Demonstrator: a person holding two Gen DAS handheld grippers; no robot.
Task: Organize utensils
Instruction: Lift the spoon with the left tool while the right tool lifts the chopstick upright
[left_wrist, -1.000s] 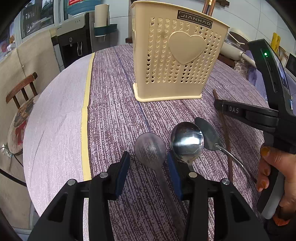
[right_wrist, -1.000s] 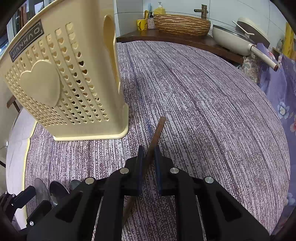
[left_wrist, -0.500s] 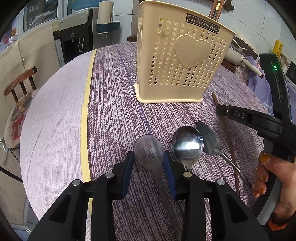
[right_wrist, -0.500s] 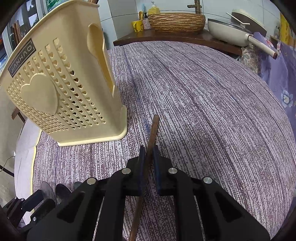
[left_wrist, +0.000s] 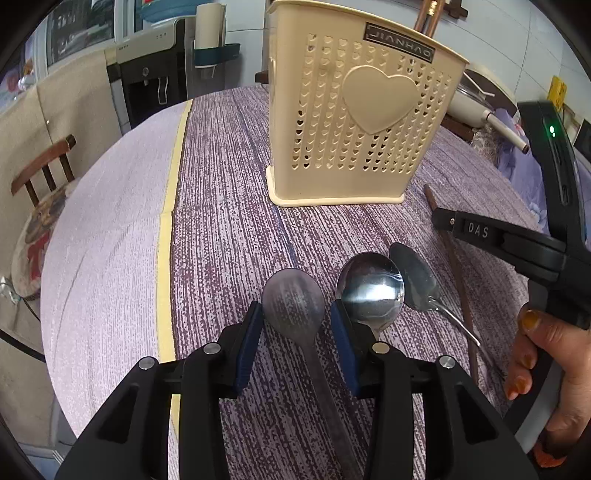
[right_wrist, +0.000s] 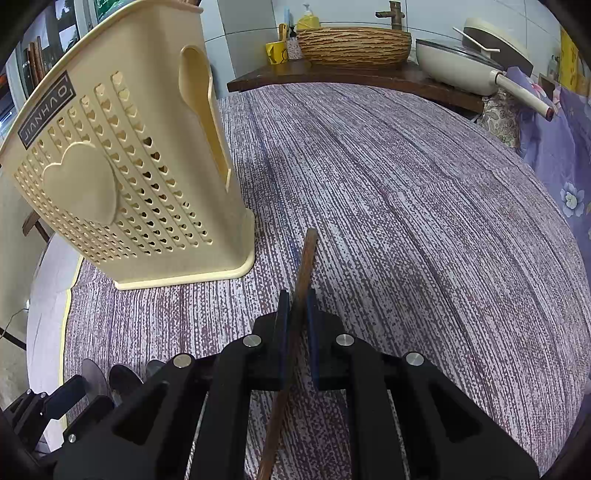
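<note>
On the purple cloth, utensils: we see three metal spoons lying side by side, bowls toward the holder: a dull grey metal spoon (left_wrist: 293, 302), a shiny round-bowled steel spoon (left_wrist: 371, 291) just right of it, and a smaller narrow steel spoon (left_wrist: 415, 277) beyond that.
Chopstick: one long dark-brown wooden chopstick (right_wrist: 301, 280) lies right of the spoons, its far tip near the holder's right corner.
Left gripper: our black left gripper with blue pads (left_wrist: 297, 332) straddles the dull spoon's neck; its jaws stand apart and have just been opening a little, and we see no pad pressing the spoon.
Right gripper: our black right gripper (right_wrist: 297, 328) is clamped together on the chopstick, which runs between its blue pads and sticks out ahead of them.
Right hand: a hand with orange-painted nails (left_wrist: 546, 369) holds that gripper's handle.
Holder: a cream plastic utensil holder with heart-shaped holes and a raised heart (left_wrist: 354, 122) stands upright beyond the spoons; brown sticks poke out of its top.
Table: a round table in striped purple cloth (right_wrist: 424, 206) with a yellow band on its left.
Surroundings: a wooden chair (left_wrist: 44, 173) stands left of the table; a woven basket (right_wrist: 352, 44) and a cream pan (right_wrist: 458, 66) sit on a dark shelf behind.
</note>
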